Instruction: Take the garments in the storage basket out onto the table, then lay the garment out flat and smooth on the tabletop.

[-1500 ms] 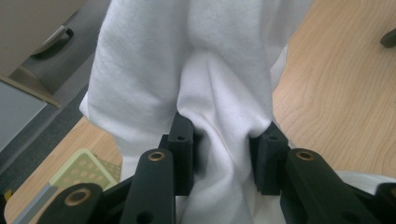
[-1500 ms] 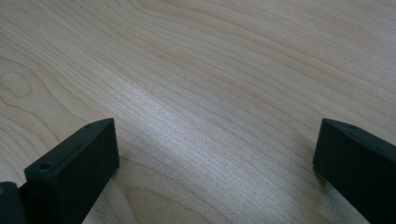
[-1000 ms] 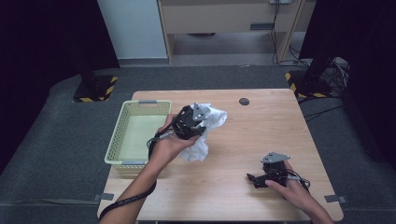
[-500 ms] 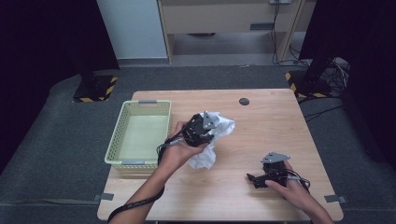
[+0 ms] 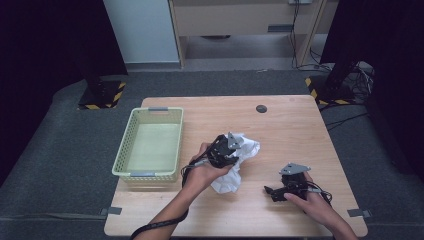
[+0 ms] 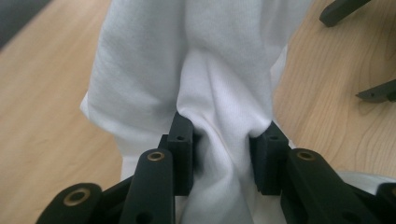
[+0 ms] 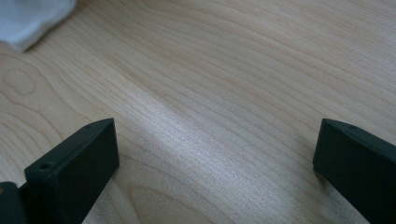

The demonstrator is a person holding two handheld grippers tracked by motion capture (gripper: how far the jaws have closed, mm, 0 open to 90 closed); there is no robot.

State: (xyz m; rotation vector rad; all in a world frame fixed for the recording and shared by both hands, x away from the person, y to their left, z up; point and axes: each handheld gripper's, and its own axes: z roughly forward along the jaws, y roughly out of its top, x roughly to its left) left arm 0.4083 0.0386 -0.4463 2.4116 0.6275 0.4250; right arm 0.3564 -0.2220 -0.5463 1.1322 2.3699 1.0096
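Note:
A crumpled white cloth (image 5: 235, 167) lies near the middle of the wooden table (image 5: 280, 125). My left gripper (image 5: 226, 150) is shut on a bunched fold of that white cloth (image 6: 224, 93), which hangs between its two black pads (image 6: 181, 144). Low over the table's front right, my right gripper (image 5: 272, 192) stands open, nothing between its fingertips (image 7: 79, 163). A corner of the cloth (image 7: 32, 18) lies at the top left of the right gripper view. The right gripper's jaw tips also appear at the upper right of the left gripper view.
A pale green plastic basket (image 5: 150, 172), with nothing in it, stands at the table's left side. A small dark round disc (image 5: 261, 108) sits near the far edge. Bare wood lies between the two grippers and at the far right.
My left gripper has carried the cloth from beside the basket toward the table's middle and nearer the person, the cloth trailing lower. The right gripper has stayed put.

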